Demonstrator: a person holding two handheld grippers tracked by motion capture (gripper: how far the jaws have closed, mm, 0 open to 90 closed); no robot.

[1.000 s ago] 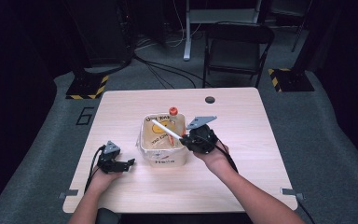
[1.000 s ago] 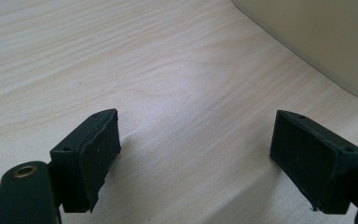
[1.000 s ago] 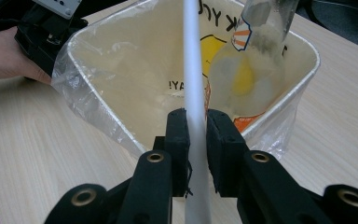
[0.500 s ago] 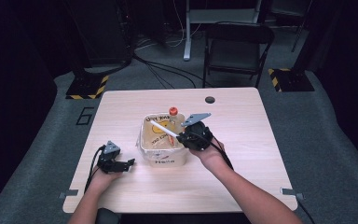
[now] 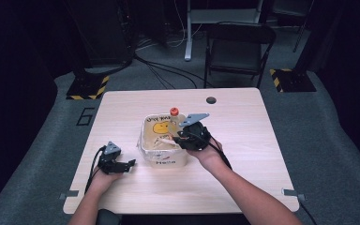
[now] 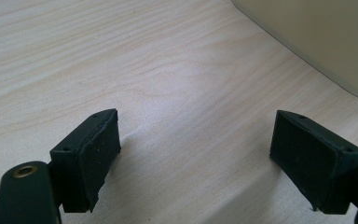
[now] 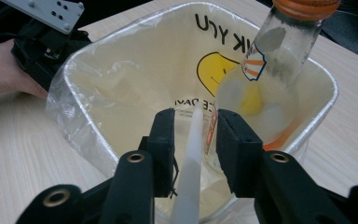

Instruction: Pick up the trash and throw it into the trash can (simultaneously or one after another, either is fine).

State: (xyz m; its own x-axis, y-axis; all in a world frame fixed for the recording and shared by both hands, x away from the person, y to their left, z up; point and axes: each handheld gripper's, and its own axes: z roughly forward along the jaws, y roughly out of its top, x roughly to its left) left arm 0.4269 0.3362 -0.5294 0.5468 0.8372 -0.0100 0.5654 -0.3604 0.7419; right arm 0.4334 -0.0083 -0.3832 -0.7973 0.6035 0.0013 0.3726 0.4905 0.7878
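While the right claw (image 7: 195, 135) hangs over the open mouth of the lined bin (image 5: 146, 140), a thin white stick (image 7: 189, 163) stands between its two jaws; the jaws have just been opening, and a narrow gap shows on either side of the stick, so the pads do not press on it. Its lower end reaches down into the bin, whose plastic liner (image 7: 60, 93) folds over the rim and carries a yellow smiling face (image 7: 212, 70) with black lettering on the far inner wall. Leaning inside the bin at the side away from the person is a clear bottle (image 7: 272, 70) with an orange cap (image 5: 174, 111), its neck rising above the rim, tilted. As seen from the high view, the bin sits near the middle of the pale wooden surface (image 5: 243, 154), with the right claw (image 5: 180, 137) at its right-hand edge, held by the person's right hand (image 5: 205, 152). Well apart, at the near left of the surface, the left claw (image 5: 130, 163) rests low and points toward the bin. From its own camera the left claw (image 6: 196, 154) is seen with jaws spread wide and bare wood between them, gripping nothing, with a corner of the bin wall (image 6: 321, 42) beyond
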